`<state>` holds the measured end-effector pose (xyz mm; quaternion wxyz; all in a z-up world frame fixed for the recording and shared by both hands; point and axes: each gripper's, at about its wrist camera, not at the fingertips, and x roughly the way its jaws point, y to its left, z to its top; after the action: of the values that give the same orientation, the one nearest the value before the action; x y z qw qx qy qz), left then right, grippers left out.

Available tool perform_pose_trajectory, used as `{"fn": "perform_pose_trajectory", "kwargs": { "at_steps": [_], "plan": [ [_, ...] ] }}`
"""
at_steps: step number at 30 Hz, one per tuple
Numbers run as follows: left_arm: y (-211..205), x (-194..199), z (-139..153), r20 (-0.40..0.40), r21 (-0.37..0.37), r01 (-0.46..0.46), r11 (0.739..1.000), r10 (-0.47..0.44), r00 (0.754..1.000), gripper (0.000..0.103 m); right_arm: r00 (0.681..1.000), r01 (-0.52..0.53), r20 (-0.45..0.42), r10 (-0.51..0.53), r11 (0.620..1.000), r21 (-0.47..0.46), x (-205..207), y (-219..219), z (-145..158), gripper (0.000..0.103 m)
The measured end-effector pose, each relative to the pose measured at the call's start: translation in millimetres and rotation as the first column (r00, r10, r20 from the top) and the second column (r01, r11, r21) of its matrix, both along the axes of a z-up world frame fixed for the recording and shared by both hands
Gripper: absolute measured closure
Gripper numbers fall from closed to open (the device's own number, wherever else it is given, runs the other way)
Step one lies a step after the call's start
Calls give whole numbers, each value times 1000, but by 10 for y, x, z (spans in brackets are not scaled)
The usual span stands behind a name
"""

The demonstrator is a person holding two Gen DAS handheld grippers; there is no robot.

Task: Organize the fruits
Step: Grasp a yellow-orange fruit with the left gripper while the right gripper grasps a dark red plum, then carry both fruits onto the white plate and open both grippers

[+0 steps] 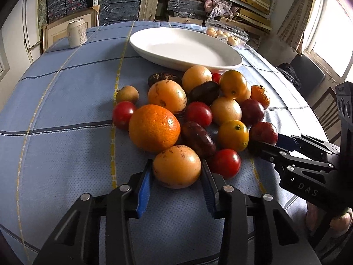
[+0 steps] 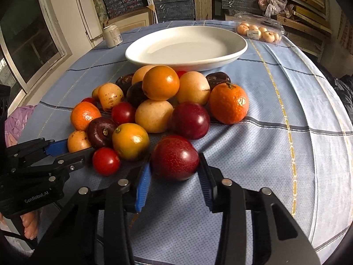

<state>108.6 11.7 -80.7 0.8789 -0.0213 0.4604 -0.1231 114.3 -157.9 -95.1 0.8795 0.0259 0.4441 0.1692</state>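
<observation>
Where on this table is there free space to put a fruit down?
The white dish is empty. Bare cloth lies between the can and the fruit pile, and right of the mandarin. Between pile and dish it is crowded.

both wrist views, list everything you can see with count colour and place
plate: one, white, oval, nothing in it, behind the fruit pile
orange: one large, left front of the pile
tangerine: one small, orange, right edge of the pile
loquats: several, yellow-orange, spotted, spread through the pile
plums: a few, dark red, right front of the pile
cherry tomatoes: several, red, scattered in the pile
dates: a few, dark brown, mid pile
can: one, pale, far left of the table
clamshell box: one, clear, pale round fruit inside, far right
tablecloth: blue, striped
left gripper: open, around a loquat
right gripper: open, around a plum
</observation>
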Motion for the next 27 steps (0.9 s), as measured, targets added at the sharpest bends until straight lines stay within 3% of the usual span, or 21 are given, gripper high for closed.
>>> {"fn": "perform_pose_trajectory", "kwargs": {
  "at_steps": [8,14,17,23,27],
  "plan": [
    [49,-28,43,31,-26,-8,1000,9,999,62,1000,6,14,-7,999,43,-13,-62,23,64],
    [87,-147,235,91,-16,-27,999,29,995,62,999,26,38,-28,997,69,-77,-144,113,64],
    [104,-98,438,115,-4,-18,1000,19,993,62,997,25,72,-31,996,89,-111,-221,322,64],
    [24,422,896,185,38,-16,999,8,983,62,978,35,205,-42,999,35,267,-252,970,64],
    [-83,1015,880,156,38,-33,999,27,987,62,982,59,180,-60,998,8,916,-125,930,64]
  ]
}}
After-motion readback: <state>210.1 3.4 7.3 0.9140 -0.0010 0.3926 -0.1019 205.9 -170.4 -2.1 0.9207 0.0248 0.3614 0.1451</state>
